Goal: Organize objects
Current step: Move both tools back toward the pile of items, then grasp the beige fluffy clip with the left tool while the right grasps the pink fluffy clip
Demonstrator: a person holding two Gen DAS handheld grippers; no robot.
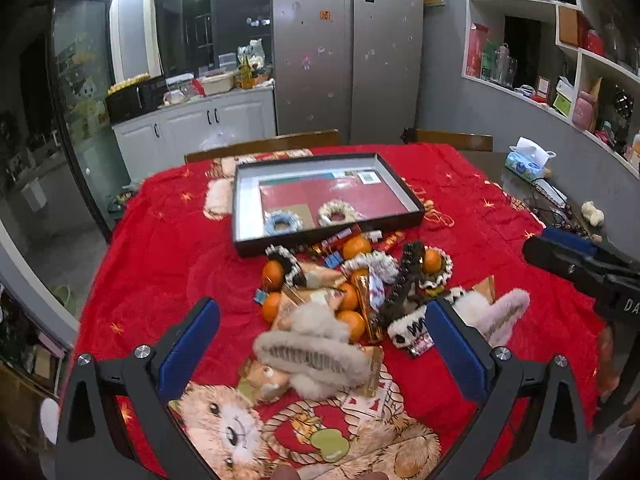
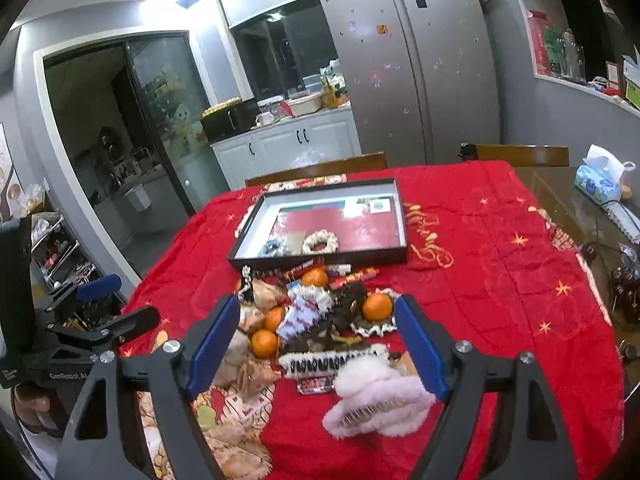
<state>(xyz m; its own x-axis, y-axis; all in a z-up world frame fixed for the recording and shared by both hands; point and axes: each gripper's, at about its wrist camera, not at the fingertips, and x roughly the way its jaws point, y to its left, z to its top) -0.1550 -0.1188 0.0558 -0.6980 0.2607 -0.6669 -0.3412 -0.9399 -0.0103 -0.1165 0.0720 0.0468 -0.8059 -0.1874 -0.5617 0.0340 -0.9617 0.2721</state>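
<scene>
A pile of objects lies on the red tablecloth [image 1: 160, 248]: several oranges [image 1: 356, 247], snack packets, scrunchies and furry hair clips. A black tray [image 1: 250, 246] behind the pile holds a blue scrunchie [image 1: 282, 222] and a cream scrunchie [image 1: 337, 212]. My left gripper [image 1: 320, 336] is open above a beige furry hair clip [image 1: 316, 354]. My right gripper [image 2: 316, 340] is open above the pile, with a pink furry hair clip [image 2: 376, 400] below it. The pink clip also shows in the left wrist view [image 1: 506, 314].
A tissue pack [image 1: 526, 162] and cables lie on the bare table at the right. Wooden chair backs [image 1: 264, 144] stand behind the table. A fridge [image 1: 348, 48], white cabinets and wall shelves lie beyond.
</scene>
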